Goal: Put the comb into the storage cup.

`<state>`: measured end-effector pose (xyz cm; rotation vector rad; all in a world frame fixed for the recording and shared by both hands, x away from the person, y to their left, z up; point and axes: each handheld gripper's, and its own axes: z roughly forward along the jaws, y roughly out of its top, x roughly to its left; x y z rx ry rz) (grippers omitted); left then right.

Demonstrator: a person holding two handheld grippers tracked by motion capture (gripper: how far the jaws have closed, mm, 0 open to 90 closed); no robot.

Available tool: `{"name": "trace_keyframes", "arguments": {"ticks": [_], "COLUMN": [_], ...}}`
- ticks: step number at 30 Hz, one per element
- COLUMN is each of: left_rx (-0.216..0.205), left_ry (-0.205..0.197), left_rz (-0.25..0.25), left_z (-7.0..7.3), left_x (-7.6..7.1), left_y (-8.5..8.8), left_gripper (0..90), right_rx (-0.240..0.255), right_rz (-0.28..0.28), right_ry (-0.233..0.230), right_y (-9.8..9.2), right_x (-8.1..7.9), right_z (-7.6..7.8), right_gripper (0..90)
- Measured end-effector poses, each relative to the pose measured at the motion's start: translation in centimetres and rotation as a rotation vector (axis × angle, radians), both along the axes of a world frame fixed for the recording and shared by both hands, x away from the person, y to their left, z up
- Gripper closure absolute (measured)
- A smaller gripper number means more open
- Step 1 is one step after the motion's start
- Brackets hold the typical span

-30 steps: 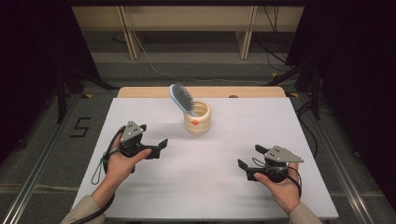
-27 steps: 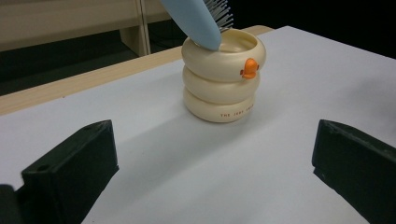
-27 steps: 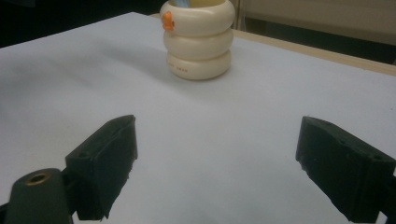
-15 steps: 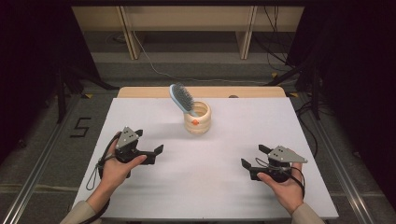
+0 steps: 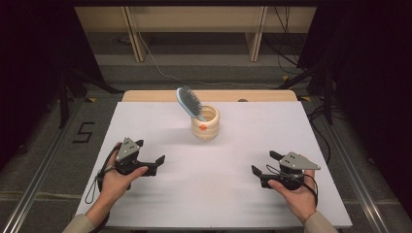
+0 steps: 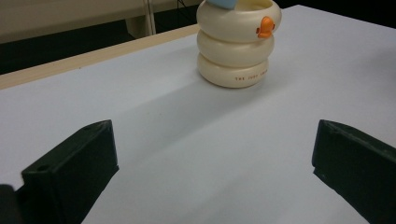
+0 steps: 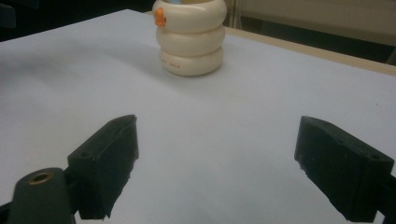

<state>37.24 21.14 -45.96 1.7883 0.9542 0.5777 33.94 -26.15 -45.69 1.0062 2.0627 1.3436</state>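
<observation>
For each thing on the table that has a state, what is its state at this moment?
Hairbrush: standing tilted in the holder, bristle head up.
Cream holder: upright, holding the hairbrush.
Left gripper: open, holding nothing, apart from the holder.
Right gripper: open, holding nothing, apart from the holder.

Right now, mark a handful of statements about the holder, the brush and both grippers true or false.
1. The hairbrush stands in the cream ringed holder, leaning to the left in the high view. True.
2. The left gripper is shut on the holder. False: it is open and well short of the holder.
3. The holder bears a small orange mark near its top. True.
4. The right gripper holds the hairbrush. False: it is open and empty, low over the white table.
5. The holder lies tipped on its side. False: it stands upright.
</observation>
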Motion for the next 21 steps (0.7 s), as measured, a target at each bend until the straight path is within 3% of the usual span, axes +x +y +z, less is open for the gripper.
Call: {"name": "trace_keyframes", "arguments": {"ticks": [21], "left_rx": [-0.001], "left_ry": [0.016], "left_rz": [0.022], "left_z": [-0.9], "left_x": [-0.54], "left_y": [0.86], "left_gripper": [0.0], "right_rx": [-0.009], "right_rz": [0.012], "right_ry": [0.005], "right_y": [0.25], "right_x": [0.04], "right_z": [-0.2], "right_gripper": [14.3]}}
